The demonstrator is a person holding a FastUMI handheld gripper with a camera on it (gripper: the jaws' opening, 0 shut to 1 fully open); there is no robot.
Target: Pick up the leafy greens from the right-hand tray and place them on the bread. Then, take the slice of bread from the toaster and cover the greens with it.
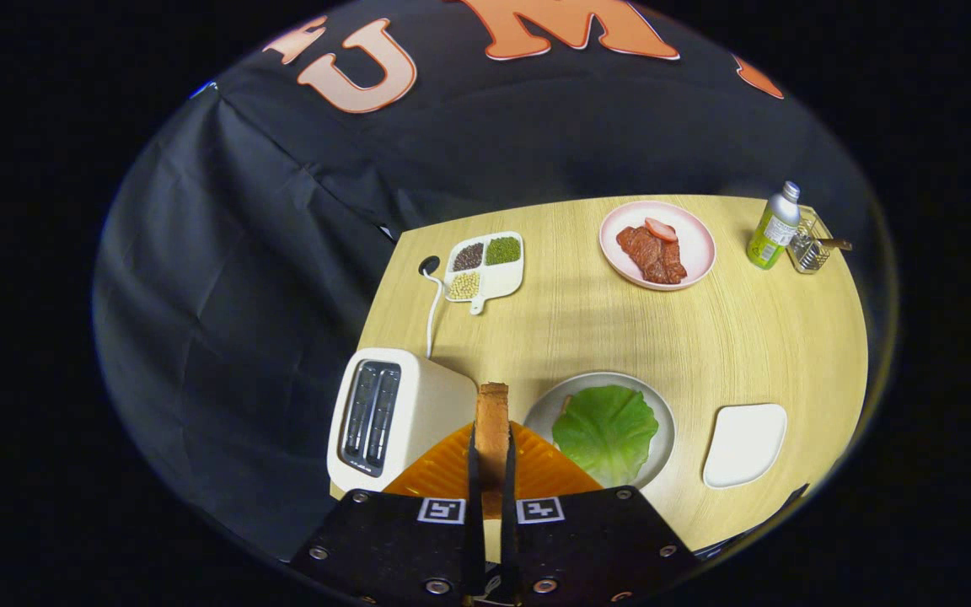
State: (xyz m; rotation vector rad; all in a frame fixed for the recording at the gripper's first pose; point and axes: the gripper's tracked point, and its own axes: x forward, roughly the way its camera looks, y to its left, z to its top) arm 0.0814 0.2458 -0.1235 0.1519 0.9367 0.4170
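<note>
My gripper (pixel 492 472) is shut on a slice of bread (pixel 492 430), held upright on edge between the two orange fingers (pixel 443 468), high above the table. The white toaster (pixel 393 413) stands just left of the fingers, both slots showing dark. Right of the fingers sits a grey plate (pixel 658 413) with a large green lettuce leaf (pixel 606 432) lying flat on it; a sliver of bread peeks out at the leaf's left edge. The white tray (pixel 745 443) further right holds nothing.
A pink plate (pixel 700 244) with meat slices stands at the back of the wooden table (pixel 747 337). A white divided dish (pixel 485 265) with beans is back left, beside the toaster's cord (pixel 431 312). A green bottle (pixel 774 228) and a wire basket (pixel 807 244) are back right.
</note>
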